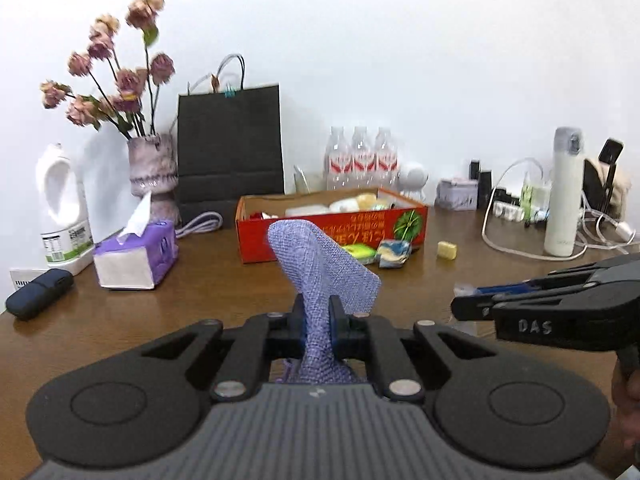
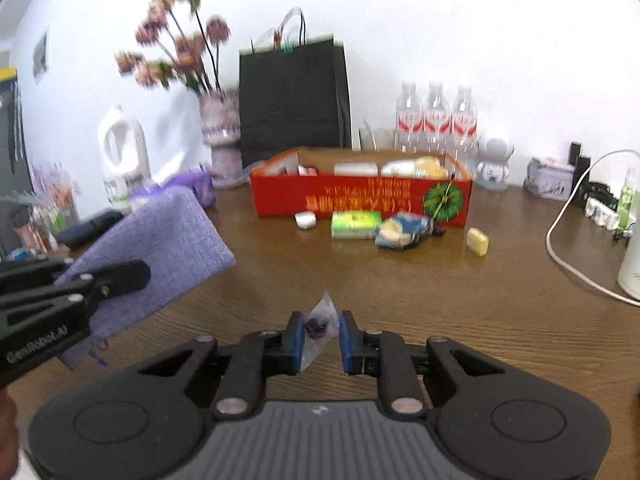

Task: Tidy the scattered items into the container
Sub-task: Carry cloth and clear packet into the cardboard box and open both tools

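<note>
Left tool (image 1: 317, 328) pinches a purple cloth (image 1: 320, 268), lifted for carrying to the red box (image 1: 332, 236); right tool (image 2: 319, 340) pinches a small clear packet (image 2: 318, 326) above the table (image 2: 400, 280).

Lilac woven cloth (image 1: 320, 264), red box (image 1: 332, 228)

Purple cloth (image 1: 320, 268) hides the middle of the red box (image 1: 404, 220) front wall ahead of the left gripper (image 1: 318, 322); cloth's lower end runs under the gripper body. Box contents too small and low behind the wall to identify. Flowers (image 2: 176, 32) blurred in the right wrist view. Small clear packet (image 2: 320, 320) between the right gripper's (image 2: 320, 338) pads: dark contents smeared, unreadable. Box print upside down, illegible.
</note>
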Tool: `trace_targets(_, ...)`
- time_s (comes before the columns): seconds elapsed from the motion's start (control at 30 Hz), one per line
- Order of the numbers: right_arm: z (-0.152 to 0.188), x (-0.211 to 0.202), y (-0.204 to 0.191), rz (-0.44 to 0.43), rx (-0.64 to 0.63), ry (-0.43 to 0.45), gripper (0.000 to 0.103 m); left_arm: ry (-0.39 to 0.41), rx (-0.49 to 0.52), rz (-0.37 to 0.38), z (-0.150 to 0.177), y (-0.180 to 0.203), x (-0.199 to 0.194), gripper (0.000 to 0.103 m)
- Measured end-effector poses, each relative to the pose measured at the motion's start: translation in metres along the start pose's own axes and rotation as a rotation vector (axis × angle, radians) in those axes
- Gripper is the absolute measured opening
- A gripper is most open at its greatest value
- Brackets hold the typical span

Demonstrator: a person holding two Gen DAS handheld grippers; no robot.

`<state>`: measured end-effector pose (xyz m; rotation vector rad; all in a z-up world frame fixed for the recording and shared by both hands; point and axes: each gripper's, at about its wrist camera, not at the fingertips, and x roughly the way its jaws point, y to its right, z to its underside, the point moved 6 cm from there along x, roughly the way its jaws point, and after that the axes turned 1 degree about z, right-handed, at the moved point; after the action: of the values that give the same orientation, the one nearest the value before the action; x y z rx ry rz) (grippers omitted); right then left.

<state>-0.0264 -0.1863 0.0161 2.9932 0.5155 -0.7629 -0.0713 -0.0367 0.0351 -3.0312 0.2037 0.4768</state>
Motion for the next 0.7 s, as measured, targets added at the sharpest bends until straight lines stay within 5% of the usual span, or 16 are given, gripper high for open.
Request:
trace_targets(0.23, 0.003, -0.061, 0.003, 0.025, -0.002, 0.144, 0.017, 0.08, 0.002, -0.002, -0.004, 0.01, -0.034, 0.011)
trace_targets(0.37, -0.009, -0.069, 0.008, 0.033, -0.006, 0.212, 0.017, 0.079, -0.031, -0.003, -0.017, 0.001, -0.02, 0.011)
trace_targets(0.5, -0.044, -0.041, 0.018, 0.016, -0.005, 0.218, 0.017, 0.055, -0.076, 0.022, -0.054, -0.016, 0.043, 0.011)
trace_targets(0.7, -0.144, 0.043, 0.05, 0.014, -0.004, 0.286, 0.017, 0.016, -0.16, 0.029, -0.123, -0.042, 0.174, 0.011)
